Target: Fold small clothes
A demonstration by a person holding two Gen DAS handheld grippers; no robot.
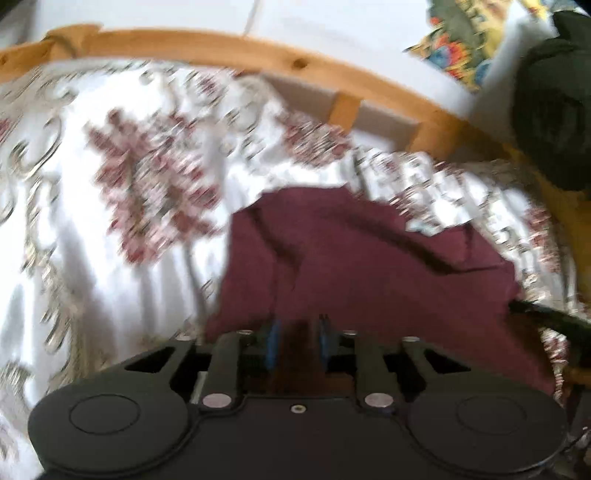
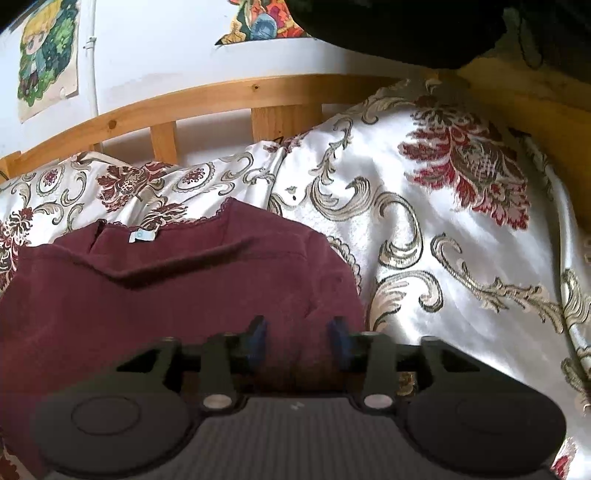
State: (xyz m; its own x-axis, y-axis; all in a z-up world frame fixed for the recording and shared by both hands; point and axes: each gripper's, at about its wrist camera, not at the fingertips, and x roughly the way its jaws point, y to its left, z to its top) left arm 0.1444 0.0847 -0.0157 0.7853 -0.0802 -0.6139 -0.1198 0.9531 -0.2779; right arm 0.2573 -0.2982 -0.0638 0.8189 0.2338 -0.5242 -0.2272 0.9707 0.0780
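The scene is a bed covered with a shiny white bedspread (image 2: 461, 229) that has dark red flowers and beige scrolls woven into it. The cloth lies in soft folds and fills most of both views.

Nearest to the right wrist camera is the right gripper (image 2: 299, 339). Its two blue-tipped fingers (image 2: 258, 338) stand clearly apart, and nothing is pressed between them; the maroon garment (image 2: 177, 295) lies under and in front of them. In the left wrist view, which is blurred, the left gripper (image 1: 297, 341) also has its blue pads (image 1: 273, 343) apart, with a narrower gap than the right one. The maroon cloth (image 1: 351, 266) shows in the gap, but I cannot tell if the pads touch it.

The garment is a small dark red top and it lies flat on the bedspread. In the right view it fills the lower left part, with a fold across its middle. Its neckline has a thin lace edge and a small pale label (image 2: 138, 236) and points away from the camera.

Behind the bedspread runs a wooden bed rail (image 2: 207, 99) with short upright slats. Further back is a white wall, with a cartoon picture (image 2: 48, 55) at the left and a colourful picture (image 2: 258, 22) higher up. A dark object (image 2: 424, 29) hangs at the top right; I cannot tell what it is.
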